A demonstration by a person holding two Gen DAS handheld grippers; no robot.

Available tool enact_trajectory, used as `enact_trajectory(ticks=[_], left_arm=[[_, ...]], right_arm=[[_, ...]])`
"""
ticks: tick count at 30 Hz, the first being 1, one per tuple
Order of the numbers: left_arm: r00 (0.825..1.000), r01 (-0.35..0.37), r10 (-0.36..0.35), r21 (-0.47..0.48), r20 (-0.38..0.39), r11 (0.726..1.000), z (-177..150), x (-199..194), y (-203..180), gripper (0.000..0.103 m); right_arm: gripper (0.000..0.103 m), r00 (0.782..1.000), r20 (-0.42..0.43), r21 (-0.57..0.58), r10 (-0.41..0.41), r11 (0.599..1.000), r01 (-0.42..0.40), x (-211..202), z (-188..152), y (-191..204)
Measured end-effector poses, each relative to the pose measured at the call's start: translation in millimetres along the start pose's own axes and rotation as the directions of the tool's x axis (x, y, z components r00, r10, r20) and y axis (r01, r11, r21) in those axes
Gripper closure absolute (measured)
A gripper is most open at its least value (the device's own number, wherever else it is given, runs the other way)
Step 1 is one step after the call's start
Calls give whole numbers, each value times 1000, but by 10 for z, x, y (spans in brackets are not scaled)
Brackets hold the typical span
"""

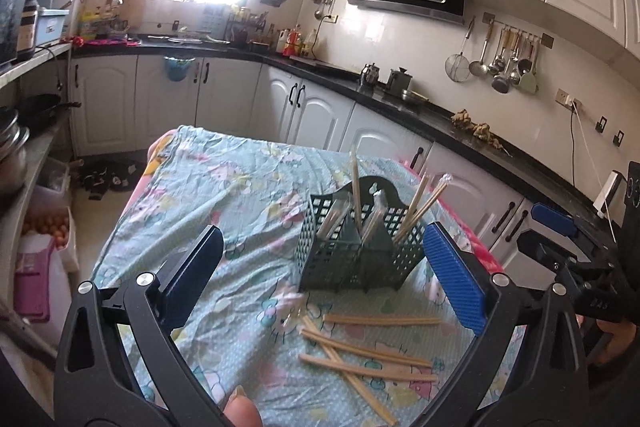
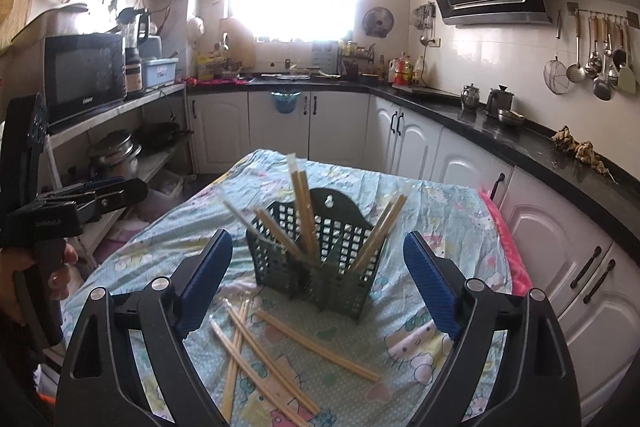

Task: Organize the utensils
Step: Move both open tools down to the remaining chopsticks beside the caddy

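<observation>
A dark green slotted utensil basket [image 1: 360,251] [image 2: 320,263] stands on the table with several wooden chopsticks upright in its compartments. Several loose wooden chopsticks [image 1: 368,351] [image 2: 272,351] lie crossed on the cloth in front of it. My left gripper [image 1: 324,279] is open and empty, raised above the table before the basket. My right gripper [image 2: 318,283] is open and empty, also raised in front of the basket. The right gripper shows at the right edge of the left wrist view [image 1: 560,239]. The left gripper shows at the left edge of the right wrist view [image 2: 80,203].
The table [image 1: 208,195] [image 2: 440,211] carries a light blue cartoon-print cloth. White cabinets with a black countertop [image 1: 420,107] [image 2: 500,131] run behind and to the right. Shelves with pots and a microwave [image 2: 84,75] stand on the left.
</observation>
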State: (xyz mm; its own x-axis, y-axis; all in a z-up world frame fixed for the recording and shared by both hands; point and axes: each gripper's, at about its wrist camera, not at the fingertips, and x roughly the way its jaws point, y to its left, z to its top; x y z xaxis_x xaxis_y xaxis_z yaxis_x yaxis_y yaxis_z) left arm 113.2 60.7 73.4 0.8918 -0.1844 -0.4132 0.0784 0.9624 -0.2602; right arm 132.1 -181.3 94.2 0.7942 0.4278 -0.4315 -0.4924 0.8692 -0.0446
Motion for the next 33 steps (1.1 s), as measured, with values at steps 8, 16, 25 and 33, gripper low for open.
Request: enact_trajectory(ticks=[8,16,25,33], left_arm=[[999,-16,16,-5,-34,1000,-171,-22,24,11],[996,-41,39,-20,-76,999,-364,-15,111,11],[991,-47,43,-25,-128,999,-555,60,154,11],[979,-53,47,-26,-200,998,-773,233,200,11]], right_arm=[[18,999,-35,-29,22,999,-23,-7,-150,131],[18,997,-76,-31,33,999,-35,31,-318,181],[18,990,-129,-28,54,998,-58,152,-488,210],[18,981,-184,-57,54,996,-65,353,-634,224]])
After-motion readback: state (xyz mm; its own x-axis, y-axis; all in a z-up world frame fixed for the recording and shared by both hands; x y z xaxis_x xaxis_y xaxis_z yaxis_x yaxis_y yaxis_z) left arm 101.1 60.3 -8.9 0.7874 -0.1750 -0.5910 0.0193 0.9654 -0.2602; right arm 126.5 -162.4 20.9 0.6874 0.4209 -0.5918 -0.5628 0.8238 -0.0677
